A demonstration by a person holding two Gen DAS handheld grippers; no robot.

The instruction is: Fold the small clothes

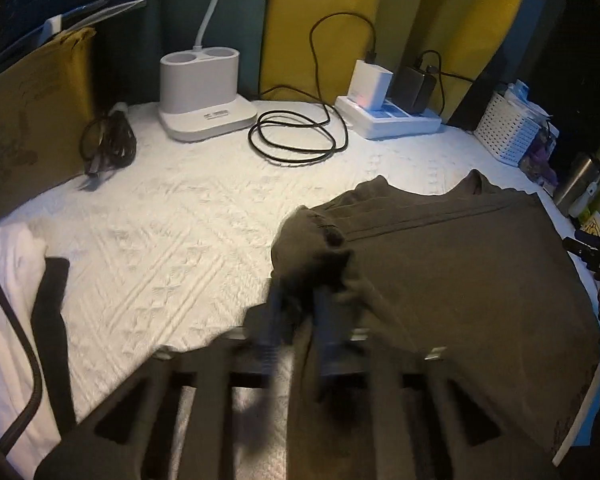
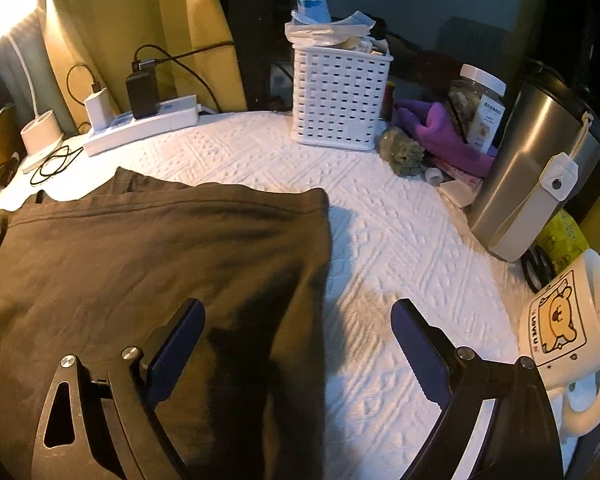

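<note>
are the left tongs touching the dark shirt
Touching: in the left wrist view, the left tongs pinch a bunched fold of the dark shirt.

Right hand-held gripper (image 2: 298, 332), jaws wide apart, above dark garment (image 2: 160, 264).

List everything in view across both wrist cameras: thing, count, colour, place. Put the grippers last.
shirt: one, dark olive, spread on the table, left edge bunched up
tablecloth: one, white, textured, covering the table
lamp base: one, white, back left
power strip: one, white, back centre, chargers plugged in
cable: one, black, coiled beside the lamp base
basket: one, white, back right, stuffed with packets
jar: one, clear with white lid, behind a purple cloth
flask: one, steel, right edge
mug: one, white with bear print, near right
left gripper: blurred, closed on the shirt's bunched edge
right gripper: open, over the shirt's right edge
</note>
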